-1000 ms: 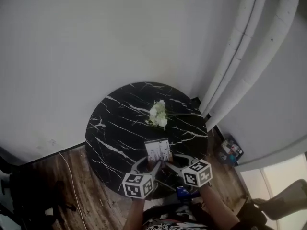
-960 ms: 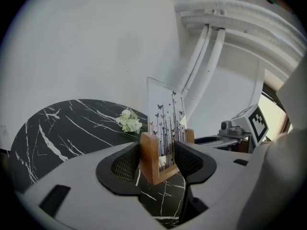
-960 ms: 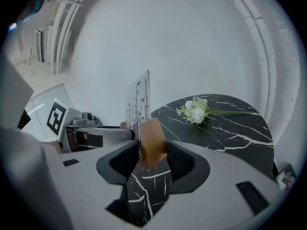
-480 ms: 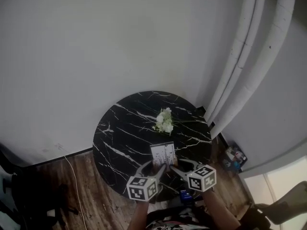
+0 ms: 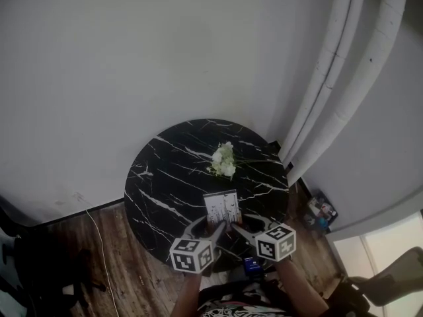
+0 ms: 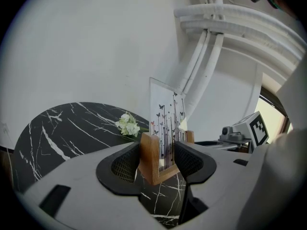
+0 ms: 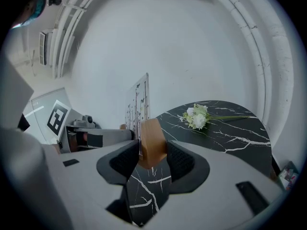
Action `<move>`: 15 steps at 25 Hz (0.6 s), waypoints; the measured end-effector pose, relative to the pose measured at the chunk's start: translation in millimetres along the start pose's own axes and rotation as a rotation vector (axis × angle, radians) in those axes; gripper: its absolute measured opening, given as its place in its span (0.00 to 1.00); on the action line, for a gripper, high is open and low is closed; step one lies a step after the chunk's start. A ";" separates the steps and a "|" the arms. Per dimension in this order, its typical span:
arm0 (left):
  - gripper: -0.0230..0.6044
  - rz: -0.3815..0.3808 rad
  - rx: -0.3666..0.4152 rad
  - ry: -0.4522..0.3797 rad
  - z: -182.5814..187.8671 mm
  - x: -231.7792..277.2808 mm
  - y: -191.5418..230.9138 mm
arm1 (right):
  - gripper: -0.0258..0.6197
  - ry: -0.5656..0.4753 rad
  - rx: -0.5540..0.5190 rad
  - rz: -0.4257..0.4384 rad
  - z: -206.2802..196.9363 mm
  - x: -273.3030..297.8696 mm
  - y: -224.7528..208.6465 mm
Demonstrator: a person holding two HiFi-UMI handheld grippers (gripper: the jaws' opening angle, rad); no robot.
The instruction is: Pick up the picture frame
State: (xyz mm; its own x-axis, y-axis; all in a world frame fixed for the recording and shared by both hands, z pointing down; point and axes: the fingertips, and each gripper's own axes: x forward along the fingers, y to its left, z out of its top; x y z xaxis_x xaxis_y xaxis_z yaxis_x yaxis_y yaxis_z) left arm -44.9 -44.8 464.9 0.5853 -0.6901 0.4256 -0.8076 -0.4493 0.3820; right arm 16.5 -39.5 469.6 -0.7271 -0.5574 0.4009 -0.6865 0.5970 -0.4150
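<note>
The picture frame (image 5: 221, 207) is a clear panel printed with thin stems and butterflies, standing in a wooden base. It is held upright above the near part of the round black marble table (image 5: 165, 177). My left gripper (image 5: 213, 230) is shut on one end of the wooden base (image 6: 152, 158). My right gripper (image 5: 231, 228) is shut on the other end of the base (image 7: 151, 147). In the left gripper view the panel (image 6: 167, 123) rises between the jaws. The right gripper view catches the panel (image 7: 139, 107) edge-on.
A small bunch of white flowers (image 5: 223, 160) lies on the table beyond the frame. White curtains (image 5: 344, 78) hang at the right. A cable (image 5: 99, 249) runs over the wooden floor at the left. Small items (image 5: 318, 210) sit on the floor at the right.
The head view has shifted slightly between frames. Both grippers stay shut on the frame's base, close together at the table's near edge.
</note>
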 end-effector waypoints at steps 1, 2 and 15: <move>0.42 0.001 -0.003 -0.002 0.4 -0.1 -0.1 | 0.32 -0.003 0.002 0.001 0.4 -0.2 -0.1; 0.41 0.001 -0.004 -0.002 0.7 0.0 0.0 | 0.32 -0.005 0.004 0.002 0.8 -0.1 -0.2; 0.41 -0.006 -0.006 0.022 -2.0 8.8 0.7 | 0.32 0.004 0.014 -0.011 -1.8 1.2 -7.9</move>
State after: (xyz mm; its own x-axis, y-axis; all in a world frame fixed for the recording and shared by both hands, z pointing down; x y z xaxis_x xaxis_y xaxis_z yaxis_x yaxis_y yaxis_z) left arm -40.2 -50.0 470.5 0.5918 -0.6744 0.4415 -0.8035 -0.4502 0.3894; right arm 21.1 -43.8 474.8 -0.7193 -0.5620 0.4085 -0.6947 0.5826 -0.4218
